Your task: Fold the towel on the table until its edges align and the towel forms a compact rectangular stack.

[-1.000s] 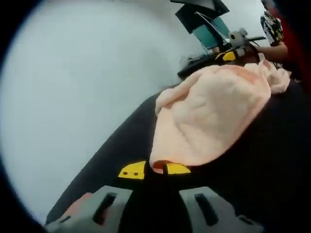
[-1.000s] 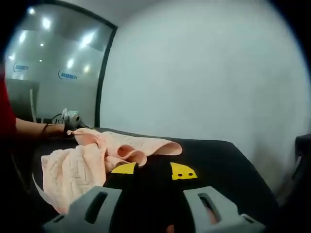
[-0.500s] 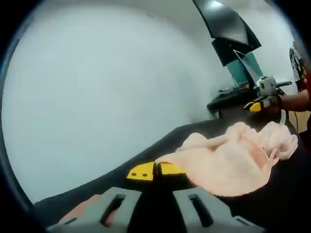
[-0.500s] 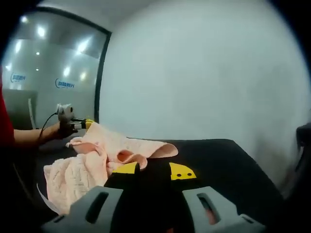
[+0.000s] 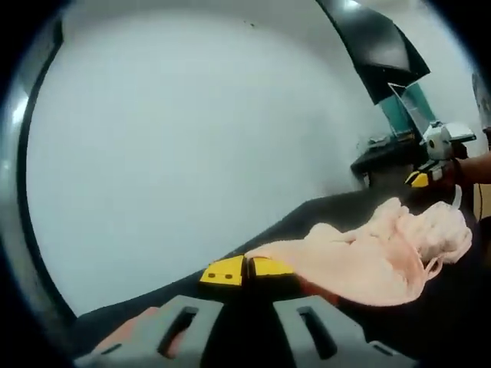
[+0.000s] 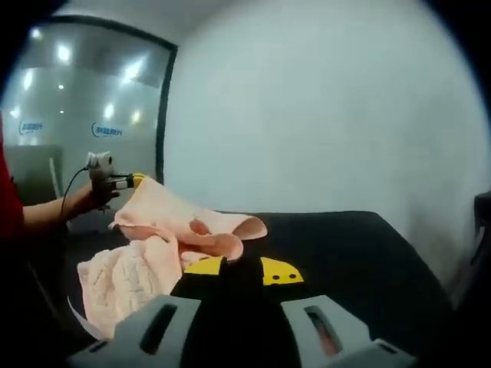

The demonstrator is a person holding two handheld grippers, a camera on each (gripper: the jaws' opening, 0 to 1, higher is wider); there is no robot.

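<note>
A peach towel (image 5: 368, 257) stretches over the black table (image 5: 453, 330), partly lifted. My left gripper (image 5: 247, 269) is shut on one of its corners, the yellow tips pressed together. In the right gripper view the towel (image 6: 130, 280) runs from the left gripper (image 6: 115, 182), held up in a hand at the left, down to a rolled edge (image 6: 222, 245) at my right gripper (image 6: 244, 270). Its jaws stand narrowly apart, pinching that edge by the left tip. The right gripper (image 5: 431, 162) also appears at the far right of the left gripper view, above the towel's bunched end.
A plain white wall (image 6: 322, 115) rises close behind the table. A glass partition (image 6: 84, 100) with ceiling lights lies to the left in the right gripper view. A dark screen and a laptop (image 5: 406, 107) stand beyond the table's far end. A person's arm (image 6: 46, 215) reaches in.
Both hands have risen, lifting the towel's upper edge off the table. The left gripper closed fully on its corner. The left view tilted up toward the wall.
</note>
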